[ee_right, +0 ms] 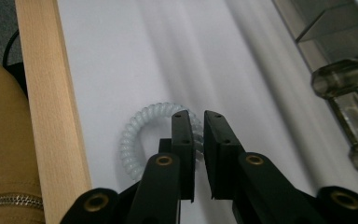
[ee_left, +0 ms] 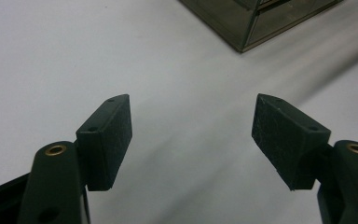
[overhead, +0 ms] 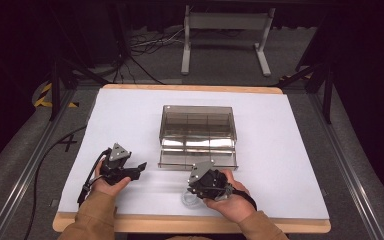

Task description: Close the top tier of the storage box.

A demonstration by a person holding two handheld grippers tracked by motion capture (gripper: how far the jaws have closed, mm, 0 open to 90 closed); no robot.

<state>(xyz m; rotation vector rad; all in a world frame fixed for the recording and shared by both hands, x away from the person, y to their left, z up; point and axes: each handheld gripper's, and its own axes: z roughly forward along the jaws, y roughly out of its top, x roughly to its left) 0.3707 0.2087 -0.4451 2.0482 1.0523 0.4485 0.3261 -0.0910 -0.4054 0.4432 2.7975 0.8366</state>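
A clear spiral hair tie (ee_right: pixel 137 135) lies on the white table cover near the front wooden edge, also seen in the high view as hair tie (overhead: pixel 188 199). My right gripper (ee_right: pixel 196 116) has its jaws closed on one side of the coil; in the high view the right gripper (overhead: pixel 194 192) sits just in front of the box. A smoky transparent drawer box (overhead: pixel 198 129) stands mid-table with its lowest drawer (overhead: pixel 198 159) pulled out. My left gripper (ee_left: pixel 191 135) is open and holds nothing, hovering low left of the box as left gripper (overhead: pixel 139 167).
The drawer's faceted knob (ee_right: pixel 342 77) is close on the right gripper's right side. The box corner (ee_left: pixel 256 28) lies ahead of the left jaws. The wooden table edge (ee_right: pixel 51 116) and a tan sleeve (ee_right: pixel 4 154) are near the hair tie.
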